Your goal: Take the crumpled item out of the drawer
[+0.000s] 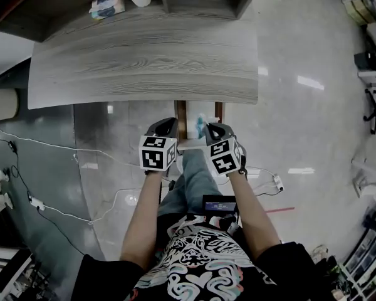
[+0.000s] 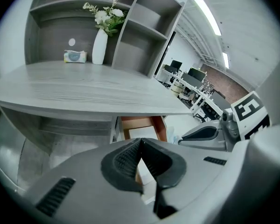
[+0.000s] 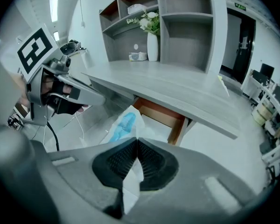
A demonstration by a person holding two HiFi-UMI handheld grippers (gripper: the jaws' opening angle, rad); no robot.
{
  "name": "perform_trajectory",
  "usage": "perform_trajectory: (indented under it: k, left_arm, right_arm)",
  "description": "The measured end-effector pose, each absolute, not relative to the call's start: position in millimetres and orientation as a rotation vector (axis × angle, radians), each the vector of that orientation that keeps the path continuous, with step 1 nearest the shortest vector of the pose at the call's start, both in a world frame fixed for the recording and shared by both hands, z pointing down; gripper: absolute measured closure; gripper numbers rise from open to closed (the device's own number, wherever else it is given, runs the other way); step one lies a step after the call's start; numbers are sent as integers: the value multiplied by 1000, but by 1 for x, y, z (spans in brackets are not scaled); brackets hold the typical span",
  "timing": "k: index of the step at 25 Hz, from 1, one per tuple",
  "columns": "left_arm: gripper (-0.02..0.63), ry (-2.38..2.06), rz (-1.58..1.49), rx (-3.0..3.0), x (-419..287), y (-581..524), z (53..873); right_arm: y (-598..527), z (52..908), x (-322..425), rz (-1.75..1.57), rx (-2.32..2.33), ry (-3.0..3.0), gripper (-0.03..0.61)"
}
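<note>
My right tool (image 3: 136,143) is clenched on the crumpled packet (image 3: 123,125), which sticks out at 11 o'clock, held over the open drawer (image 3: 163,112) below the worktop (image 3: 177,90). My left tool (image 2: 140,143) is clenched on nothing. The grab looks done; carrying the packet clear remains.

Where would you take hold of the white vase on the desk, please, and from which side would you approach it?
Probably the body of the white vase, at mid-height, coming in level from the open front. It stands upright and slender, flowers fill its mouth, a small pack sits close beside it, and the back panel stands right behind.
</note>
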State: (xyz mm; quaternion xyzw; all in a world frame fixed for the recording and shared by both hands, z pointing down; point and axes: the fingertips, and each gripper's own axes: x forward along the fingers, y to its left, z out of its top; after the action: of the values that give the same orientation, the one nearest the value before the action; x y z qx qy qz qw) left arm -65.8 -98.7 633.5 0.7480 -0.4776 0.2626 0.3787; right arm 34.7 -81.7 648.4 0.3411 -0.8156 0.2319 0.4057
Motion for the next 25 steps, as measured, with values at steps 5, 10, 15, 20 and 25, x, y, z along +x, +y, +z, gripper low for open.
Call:
perform_trajectory:
  k: [5,10,15,20,25]
  left_arm:
    - [607,-1235,640,1942,-65,-106,619]
    - [607,-1245,616,1971,-67,-109,603]
    - [607,-1276,562,2000,-74,-108,581]
    - [607,-1294,465,2031,-77,-111,555]
    - [607,-1316,436,2088,-78,-112,526]
  right_arm:
    - [-92,631,38,552,926,-2071,569]
    - [-98,614,38,537,974,-2095,569]
    - [-99,594,41,524,1027,-2116,568]
    - [-98,571,45,550,1121,-2138,569]
    - [-96,547,43,516,1175,-2166,569]
